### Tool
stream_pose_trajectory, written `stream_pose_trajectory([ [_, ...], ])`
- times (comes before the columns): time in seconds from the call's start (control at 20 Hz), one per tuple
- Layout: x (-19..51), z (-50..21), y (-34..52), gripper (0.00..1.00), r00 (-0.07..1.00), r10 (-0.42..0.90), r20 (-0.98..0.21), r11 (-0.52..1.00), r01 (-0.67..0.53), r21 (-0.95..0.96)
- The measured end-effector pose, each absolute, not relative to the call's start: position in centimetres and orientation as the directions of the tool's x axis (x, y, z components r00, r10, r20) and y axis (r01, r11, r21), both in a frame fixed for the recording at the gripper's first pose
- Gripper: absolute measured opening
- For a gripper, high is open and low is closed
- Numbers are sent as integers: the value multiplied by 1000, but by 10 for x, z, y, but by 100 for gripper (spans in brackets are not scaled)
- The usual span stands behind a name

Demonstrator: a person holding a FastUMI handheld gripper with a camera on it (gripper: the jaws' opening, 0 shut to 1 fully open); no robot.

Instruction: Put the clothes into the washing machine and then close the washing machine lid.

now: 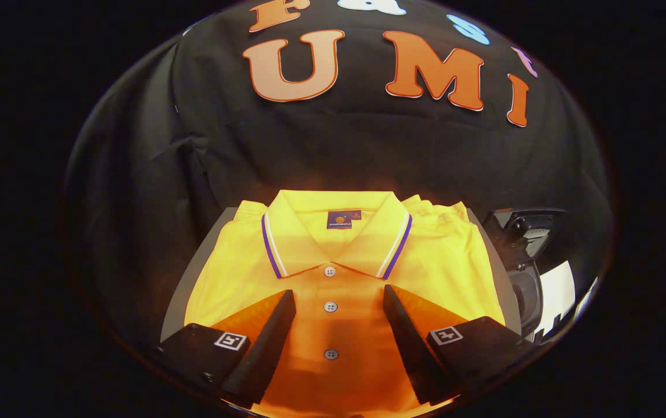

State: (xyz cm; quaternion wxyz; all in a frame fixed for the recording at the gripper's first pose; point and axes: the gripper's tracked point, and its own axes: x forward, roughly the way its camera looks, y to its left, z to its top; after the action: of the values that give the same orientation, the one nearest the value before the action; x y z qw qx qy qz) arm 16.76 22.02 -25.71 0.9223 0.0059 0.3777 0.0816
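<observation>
A folded yellow polo shirt with a purple-and-white striped collar and a row of buttons lies flat on a grey surface. My gripper hovers over its chest, open, the button placket showing in the gap between the two fingers. Nothing is pinched; whether the fingertips touch the cloth I cannot tell. To the right of the shirt, beyond the right finger, stands the washing machine, dark on top with a round opening and a white body; I cannot tell how its lid stands.
The booth's black cloth wall hangs close behind the shirt. The grey surface ends just past the shirt's left and right edges.
</observation>
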Motion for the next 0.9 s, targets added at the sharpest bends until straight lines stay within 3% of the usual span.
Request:
stream_pose_trajectory([
  [0.4,169,-257,224,97,663,143,-735,987,-147,59],
  [0.55,167,-257,231,82,643,164,-748,982,-177,64],
  [0.6,168,-257,230,72,643,161,-749,982,-177,59],
  [0.75,168,-257,231,61,629,175,-758,979,-191,67],
  [0.9,166,-257,230,61,609,179,-773,977,-205,65],
])
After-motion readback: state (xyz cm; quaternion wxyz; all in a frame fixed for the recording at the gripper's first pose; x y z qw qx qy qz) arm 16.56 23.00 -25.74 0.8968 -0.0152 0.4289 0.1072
